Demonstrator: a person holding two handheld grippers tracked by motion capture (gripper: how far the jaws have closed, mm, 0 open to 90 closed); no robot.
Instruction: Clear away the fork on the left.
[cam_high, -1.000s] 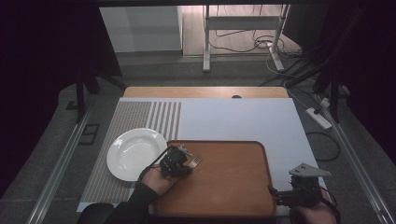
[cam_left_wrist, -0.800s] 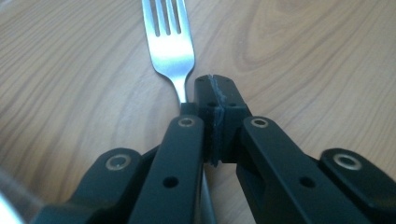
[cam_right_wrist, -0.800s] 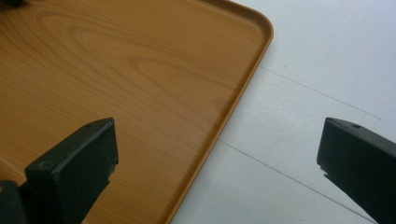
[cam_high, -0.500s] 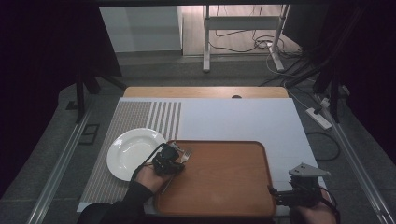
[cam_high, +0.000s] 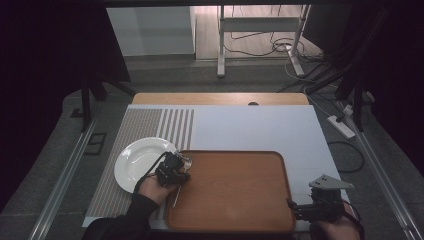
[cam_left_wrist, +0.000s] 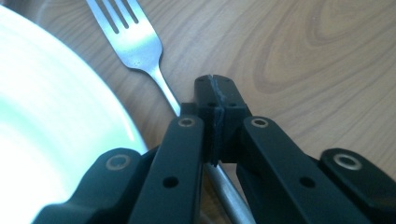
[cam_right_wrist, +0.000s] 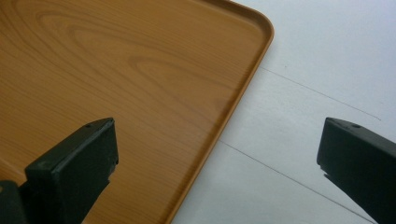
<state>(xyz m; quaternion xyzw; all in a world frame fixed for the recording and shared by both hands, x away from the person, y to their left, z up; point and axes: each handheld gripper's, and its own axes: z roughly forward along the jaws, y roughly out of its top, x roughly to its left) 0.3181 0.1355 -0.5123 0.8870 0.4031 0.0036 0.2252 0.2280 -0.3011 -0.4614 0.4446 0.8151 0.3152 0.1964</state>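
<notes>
The left hand-held gripper (cam_high: 181, 167) is clenching the fork (cam_left_wrist: 140, 51) by its handle, its jaws pressed together around the thin metal neck just behind the tines. In the left gripper view the fork's head is pointing away from the jaws and lying over the wooden tray (cam_left_wrist: 299, 56), right beside the rim of the white plate (cam_left_wrist: 51, 121). In the high view this gripper is sitting at the tray's (cam_high: 235, 185) left edge, between tray and plate (cam_high: 135, 162), with the handle end of the fork (cam_high: 175, 196) sticking out toward the person. The right hand-held gripper (cam_high: 305, 207) is resting at the tray's near right corner, released, its jaws standing wide apart. Its own view is showing one jaw over the tray (cam_right_wrist: 116, 60) and the other over the white surface (cam_right_wrist: 317, 56).
</notes>
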